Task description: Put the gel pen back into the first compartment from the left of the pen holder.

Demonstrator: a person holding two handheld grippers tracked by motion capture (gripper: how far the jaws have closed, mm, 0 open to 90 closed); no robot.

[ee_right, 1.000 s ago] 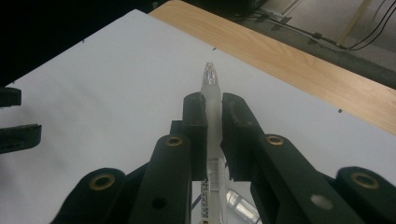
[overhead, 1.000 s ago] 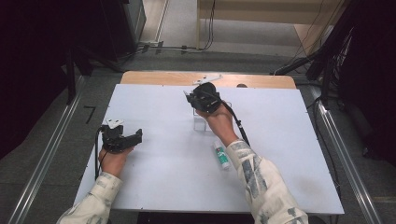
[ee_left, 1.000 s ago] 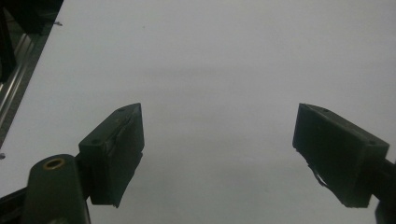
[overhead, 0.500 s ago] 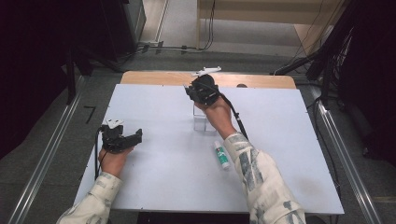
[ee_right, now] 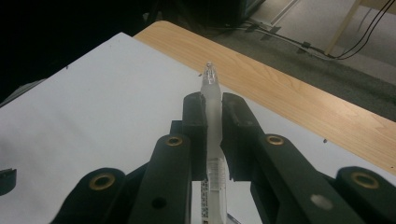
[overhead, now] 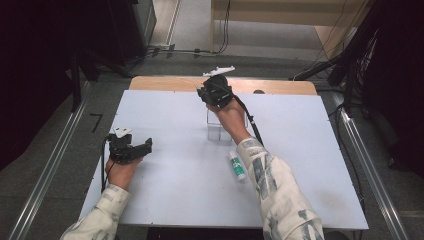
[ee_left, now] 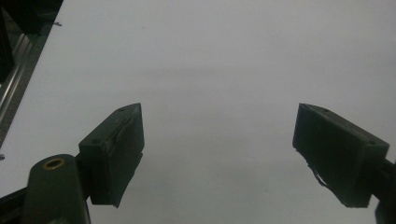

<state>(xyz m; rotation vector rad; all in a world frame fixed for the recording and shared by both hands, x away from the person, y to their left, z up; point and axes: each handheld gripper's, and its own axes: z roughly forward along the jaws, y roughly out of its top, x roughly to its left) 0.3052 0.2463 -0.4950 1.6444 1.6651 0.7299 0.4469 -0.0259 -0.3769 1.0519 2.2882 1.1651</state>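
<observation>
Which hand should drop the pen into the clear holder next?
Right. The right gripper is already shut on the pen and is raised just beyond the clear holder. The left gripper is open, empty, and well off to the side.

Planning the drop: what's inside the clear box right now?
The clear box looks empty where it shows, with white table visible through its walls. The right hand covers its far side.

Left gripper (overhead: 131,149): black body, lower left of high view; pale grey three-cornered plate on top; black cable looping beside wrist. Its jaws end in dark rectangular pads (ee_left: 116,149); brass-coloured rivet at bottom left of left gripper view. Right gripper (overhead: 216,92): black, upper centre; black cable trailing along forearm. Linkage arms carry brass-ringed holes. Sleeves (overhead: 280,192): pale, dark mottled print.
</observation>
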